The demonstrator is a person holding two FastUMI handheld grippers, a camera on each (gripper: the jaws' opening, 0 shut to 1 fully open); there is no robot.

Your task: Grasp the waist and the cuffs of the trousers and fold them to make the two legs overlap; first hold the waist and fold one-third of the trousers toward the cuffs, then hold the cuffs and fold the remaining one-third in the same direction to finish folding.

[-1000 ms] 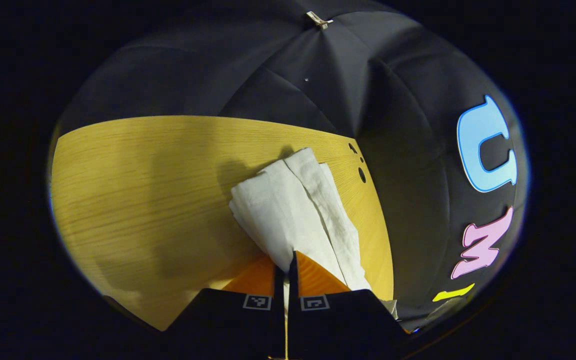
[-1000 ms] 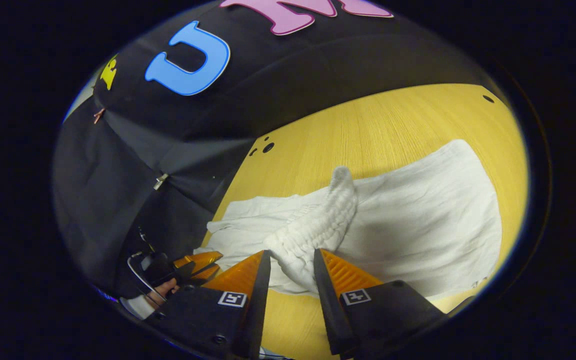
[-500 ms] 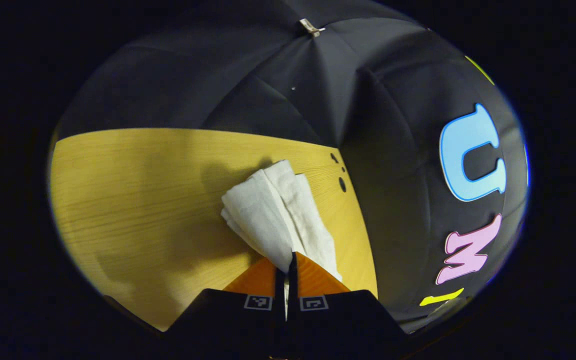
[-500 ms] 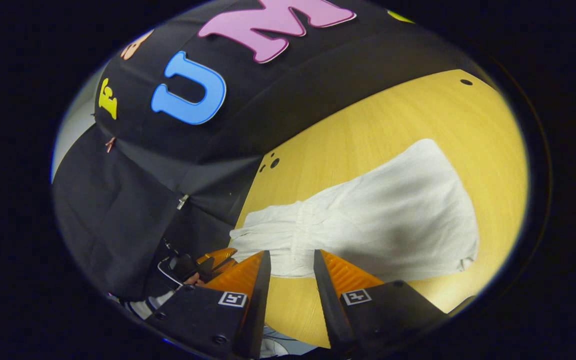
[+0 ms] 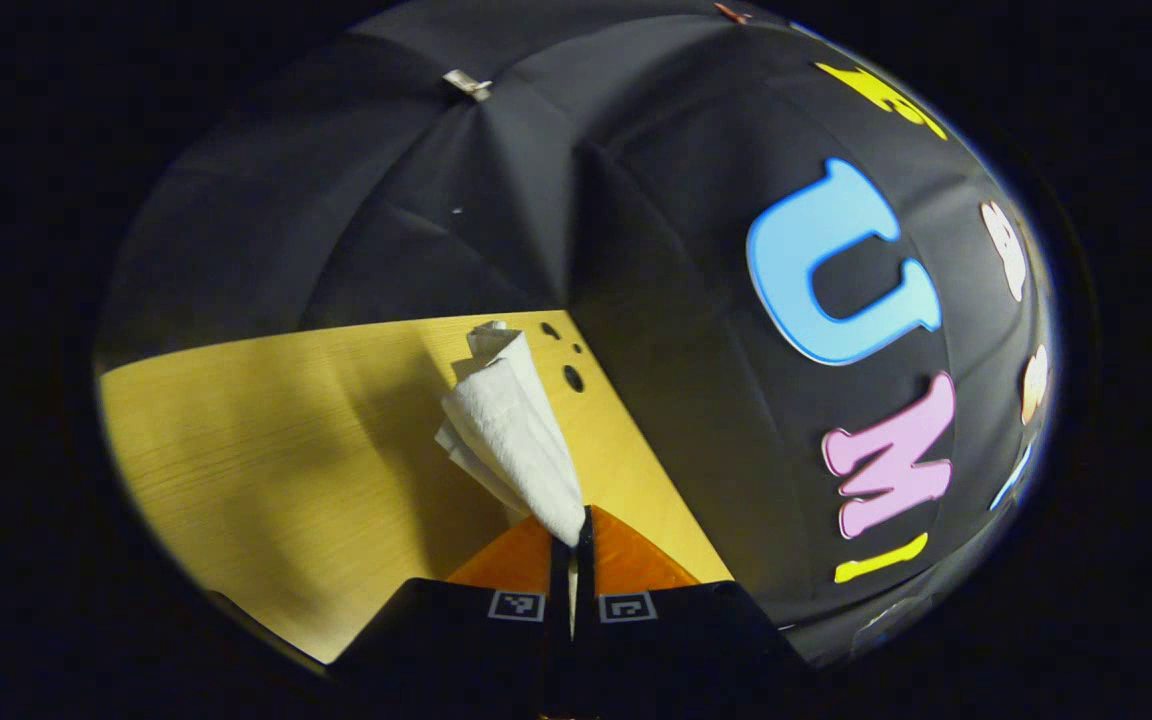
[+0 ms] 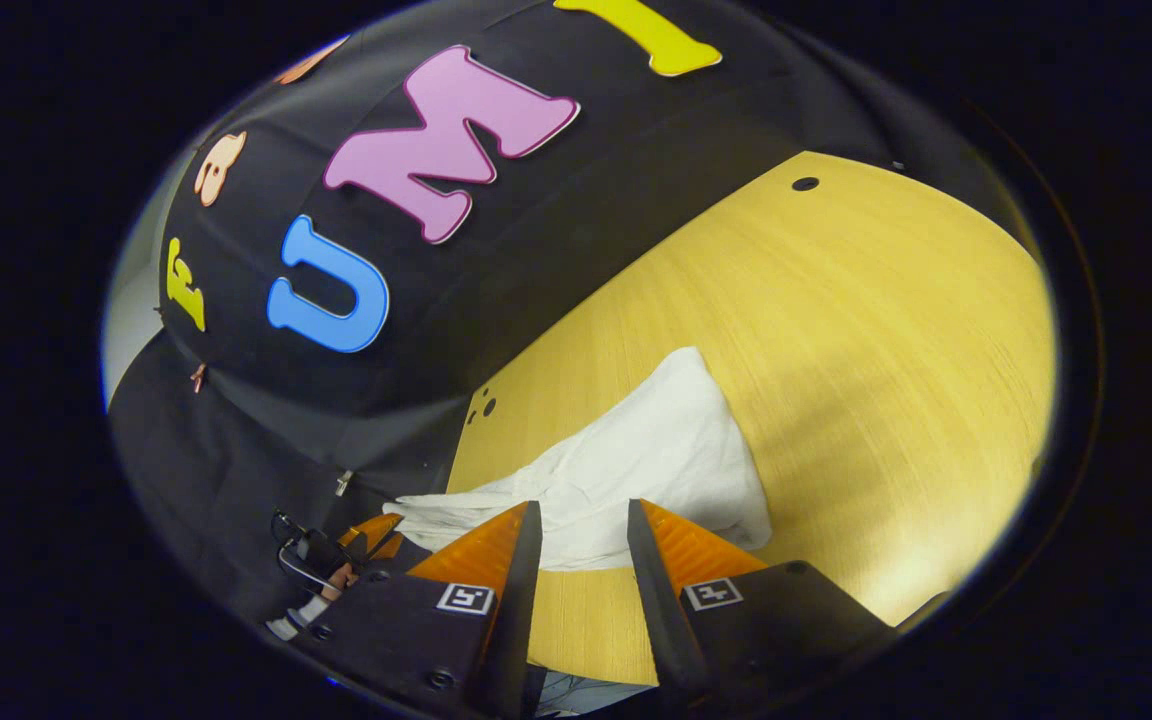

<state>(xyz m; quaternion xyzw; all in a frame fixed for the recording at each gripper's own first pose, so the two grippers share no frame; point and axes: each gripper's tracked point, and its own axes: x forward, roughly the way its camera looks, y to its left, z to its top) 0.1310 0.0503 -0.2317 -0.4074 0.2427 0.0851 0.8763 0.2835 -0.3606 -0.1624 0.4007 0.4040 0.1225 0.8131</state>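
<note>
Where the table (image 6: 886, 330) is seen in the right gripper view, a pale yellow wood-grain top with fine parallel lines is shown, pierced by small round holes (image 6: 484, 408) near its far corner and bordered by the booth's black cloth wall (image 6: 236, 450), which hangs in soft creases and is pinned by a small metal clip (image 5: 467, 84). White trousers (image 6: 656, 465) of thin, finely crinkled fabric are spread on the table as a rumpled, roughly triangular heap, one end drawn up toward the left gripper (image 6: 368, 535), which is held by a hand (image 6: 338, 578) at the lower left. In the left gripper view, the left gripper (image 5: 572, 545) is closed nearly tip to tip on a bunched end of the trousers (image 5: 511, 430), which rises from the fingers as a twisted fold above the table (image 5: 256, 440). The right gripper (image 6: 581, 520) is held apart with a clear gap, nothing between its fingers, just short of the near edge of the cloth. Square black-and-white markers are borne on both grippers.
</note>
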